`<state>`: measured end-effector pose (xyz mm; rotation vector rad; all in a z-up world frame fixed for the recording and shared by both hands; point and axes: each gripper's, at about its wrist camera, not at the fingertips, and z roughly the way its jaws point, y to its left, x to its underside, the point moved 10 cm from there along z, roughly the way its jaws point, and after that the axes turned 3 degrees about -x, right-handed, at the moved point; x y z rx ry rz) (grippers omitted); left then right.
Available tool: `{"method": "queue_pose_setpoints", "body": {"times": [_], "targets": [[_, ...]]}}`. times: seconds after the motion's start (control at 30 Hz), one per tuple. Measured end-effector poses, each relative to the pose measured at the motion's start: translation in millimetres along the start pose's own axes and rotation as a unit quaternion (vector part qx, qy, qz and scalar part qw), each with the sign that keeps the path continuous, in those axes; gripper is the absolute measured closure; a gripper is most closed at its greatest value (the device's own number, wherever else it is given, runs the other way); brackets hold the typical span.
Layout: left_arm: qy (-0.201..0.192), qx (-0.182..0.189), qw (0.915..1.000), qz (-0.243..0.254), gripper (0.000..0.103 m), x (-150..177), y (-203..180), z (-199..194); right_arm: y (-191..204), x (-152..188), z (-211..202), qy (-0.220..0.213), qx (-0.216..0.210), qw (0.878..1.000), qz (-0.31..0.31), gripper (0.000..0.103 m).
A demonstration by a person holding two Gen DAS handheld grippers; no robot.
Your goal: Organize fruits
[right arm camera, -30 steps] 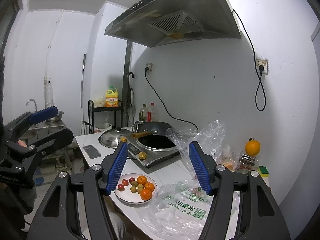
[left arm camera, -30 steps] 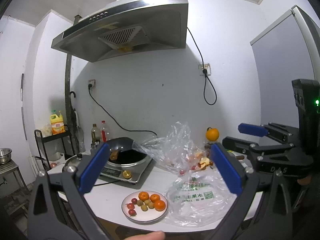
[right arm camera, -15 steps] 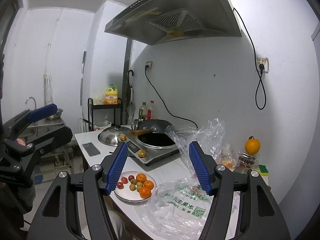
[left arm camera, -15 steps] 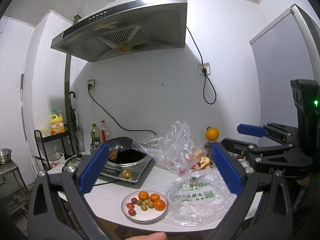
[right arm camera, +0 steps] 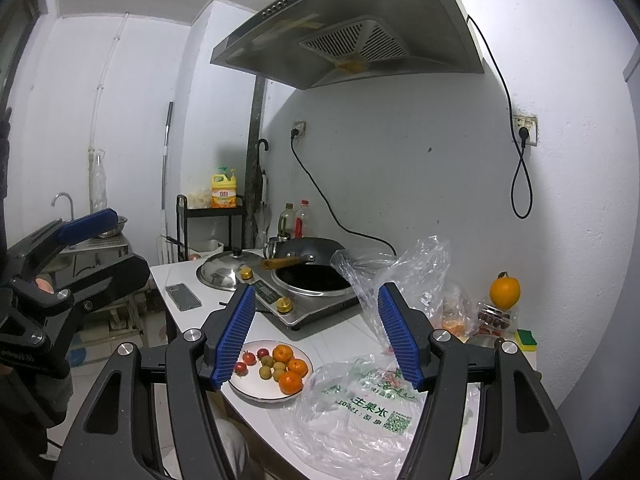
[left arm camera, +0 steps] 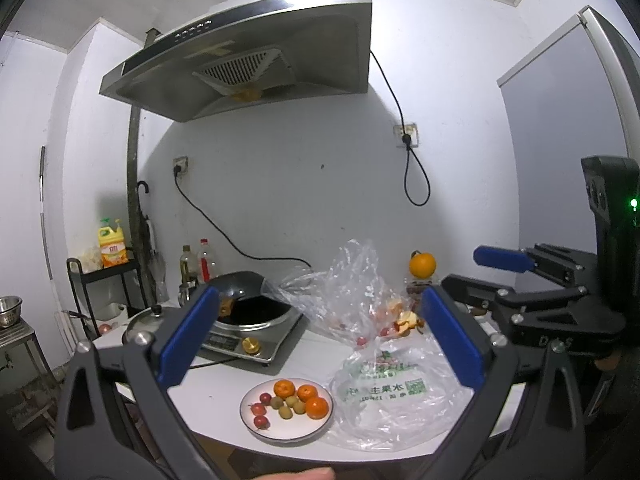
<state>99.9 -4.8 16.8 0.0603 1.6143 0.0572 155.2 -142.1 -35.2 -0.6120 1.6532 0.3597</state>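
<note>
A white plate (left arm camera: 298,432) (right arm camera: 256,394) near the counter's front edge holds oranges (left arm camera: 317,407) (right arm camera: 290,383), small green-brown fruits (left arm camera: 291,402) and small red fruits (left arm camera: 260,421). A clear printed plastic bag (left arm camera: 384,392) (right arm camera: 360,412) lies to the right of the plate. My left gripper (left arm camera: 320,340) is open and empty, held above and in front of the plate. My right gripper (right arm camera: 316,336) is open and empty, also held back above the plate. Each gripper shows at the edge of the other's view.
An induction cooker with a black wok (left arm camera: 252,308) (right arm camera: 316,276) stands behind the plate. A second crumpled bag (left arm camera: 340,288) holds fruit scraps. A large orange (left arm camera: 422,265) (right arm camera: 505,291) sits at the back right. A pot lid (right arm camera: 228,268) and a phone (right arm camera: 183,297) lie at left.
Both grippers have drifted slightly; the right wrist view has moved a little closer to the counter. Both stay open and nothing on the counter has moved.
</note>
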Motion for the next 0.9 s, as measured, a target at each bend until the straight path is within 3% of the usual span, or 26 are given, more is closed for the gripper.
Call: {"method": "queue_pose_setpoints", "body": {"times": [0.9], "targets": [[-0.001, 0.015, 0.9999, -0.006, 0.001, 0.8, -5.9, 0.1, -3.0, 1.3, -2.5, 0.001, 0.000, 1.000, -0.001, 0.036]]}}
